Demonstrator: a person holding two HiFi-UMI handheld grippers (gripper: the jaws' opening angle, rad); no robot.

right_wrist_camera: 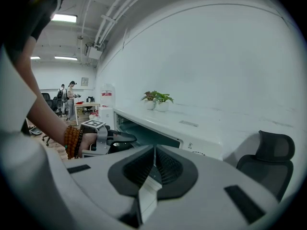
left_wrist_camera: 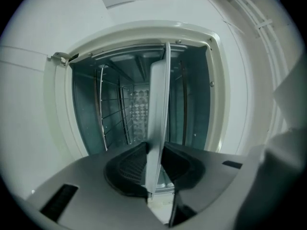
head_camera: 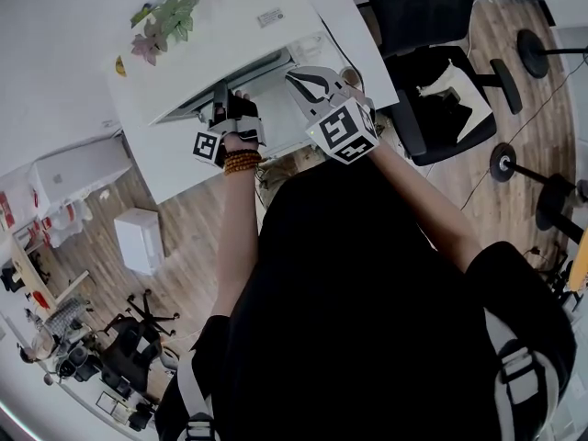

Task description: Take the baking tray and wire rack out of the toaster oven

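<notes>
The white toaster oven (head_camera: 188, 99) stands open on the counter, and its dark cavity (left_wrist_camera: 192, 104) fills the left gripper view, which is rolled on its side. The pale baking tray (left_wrist_camera: 158, 104) shows edge-on, running from the cavity out between the jaws of my left gripper (left_wrist_camera: 154, 148), whose pads press on its rim. Beside the tray inside the cavity are thin wire bars (left_wrist_camera: 109, 111), probably the wire rack. My left gripper (head_camera: 221, 99) sits at the oven mouth. My right gripper (head_camera: 299, 73) hovers just right of it, shut and empty (right_wrist_camera: 154, 150).
A potted plant (head_camera: 165, 21) stands on the white counter (head_camera: 211, 12) behind the oven. A black office chair (head_camera: 441, 72) is to the right, with a small white box (head_camera: 140, 239) on the wooden floor to the left. Two people stand far off (right_wrist_camera: 67, 97).
</notes>
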